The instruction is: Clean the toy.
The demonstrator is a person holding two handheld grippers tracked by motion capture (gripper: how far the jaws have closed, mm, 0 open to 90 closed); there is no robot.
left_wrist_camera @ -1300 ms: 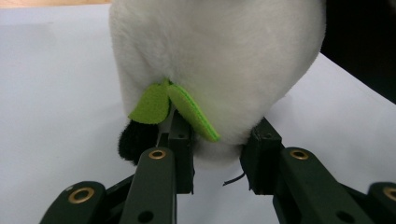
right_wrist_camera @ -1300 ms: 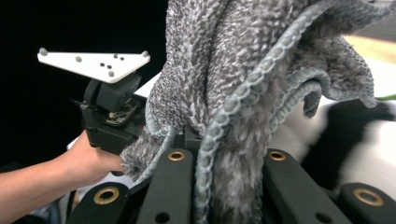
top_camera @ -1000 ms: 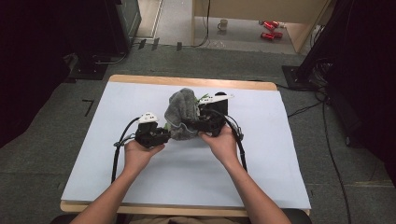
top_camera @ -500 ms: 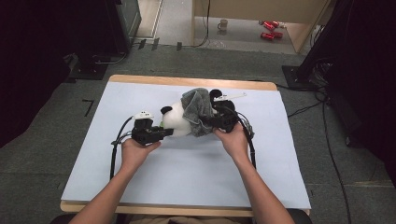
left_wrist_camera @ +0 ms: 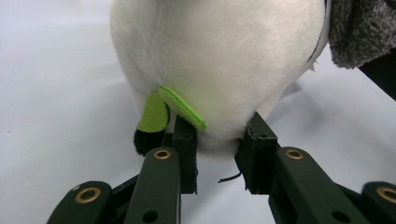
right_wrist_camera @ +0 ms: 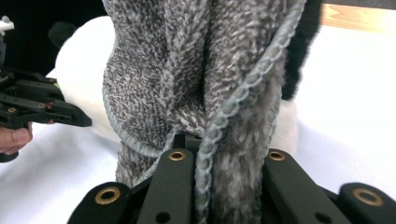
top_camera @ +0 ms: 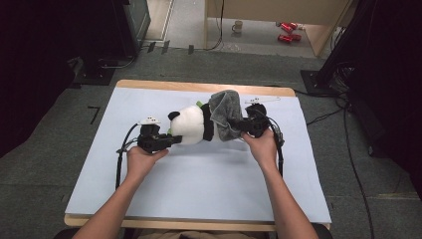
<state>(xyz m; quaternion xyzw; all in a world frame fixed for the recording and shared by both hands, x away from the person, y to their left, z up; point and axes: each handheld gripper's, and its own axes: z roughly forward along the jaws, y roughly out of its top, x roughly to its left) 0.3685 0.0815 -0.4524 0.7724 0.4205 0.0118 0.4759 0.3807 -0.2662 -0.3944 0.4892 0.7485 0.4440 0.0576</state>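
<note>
Your left hand-held gripper (top_camera: 171, 141) is pinched on the white head end of the panda plush (top_camera: 191, 124), which lies on its side mid-counter on the pale blue mat (top_camera: 199, 184). A green felt leaf (left_wrist_camera: 180, 106) sits right by those jaws. Your right hand-held gripper (top_camera: 244, 128) is clamped tight on the grey towel (top_camera: 225, 114), bunched over the panda's other end and hiding it. Far off on the floor: a mug (top_camera: 238, 25) and red cans (top_camera: 287, 31)
</note>
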